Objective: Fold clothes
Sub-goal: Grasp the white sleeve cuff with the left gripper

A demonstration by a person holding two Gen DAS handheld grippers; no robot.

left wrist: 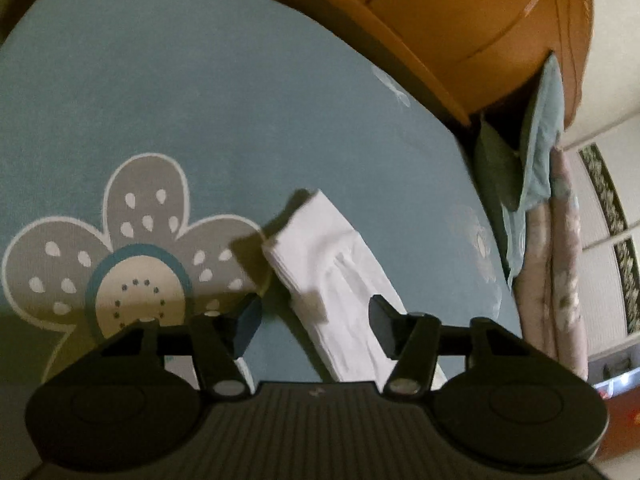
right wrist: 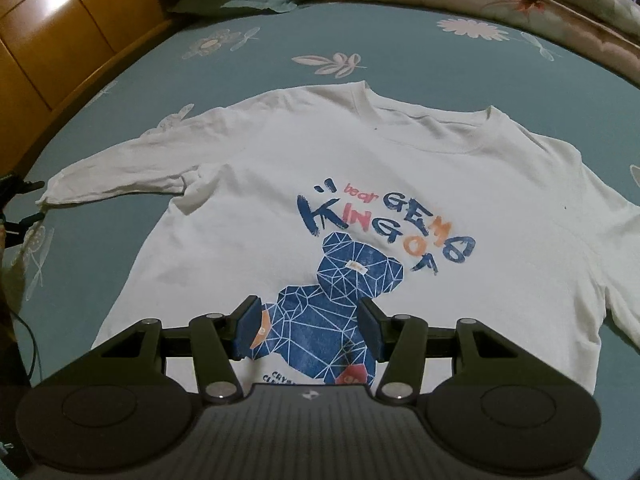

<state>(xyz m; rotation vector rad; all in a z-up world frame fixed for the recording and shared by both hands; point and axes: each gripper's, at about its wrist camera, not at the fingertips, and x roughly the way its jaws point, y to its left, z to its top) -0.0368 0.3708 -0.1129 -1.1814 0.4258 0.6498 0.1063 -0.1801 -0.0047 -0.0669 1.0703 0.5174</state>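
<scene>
Print on the shirt (right wrist: pixel 360 184)

In the right wrist view the white shirt's chest carries blue and orange lettering, "bear", "GEMS" and "KING OF", above a blue geometric bear (right wrist: pixel 340 300). Small orange patches on the bear hold letters too small to read. Below it a line starts "CRY", the rest hidden.

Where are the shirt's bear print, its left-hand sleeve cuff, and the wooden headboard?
bear print (right wrist: pixel 352 276): right wrist view, on the bear's head.
sleeve cuff (left wrist: pixel 296 216): left wrist view, on the cuff's end.
wooden headboard (right wrist: pixel 60 44): right wrist view, on a panel.
</scene>
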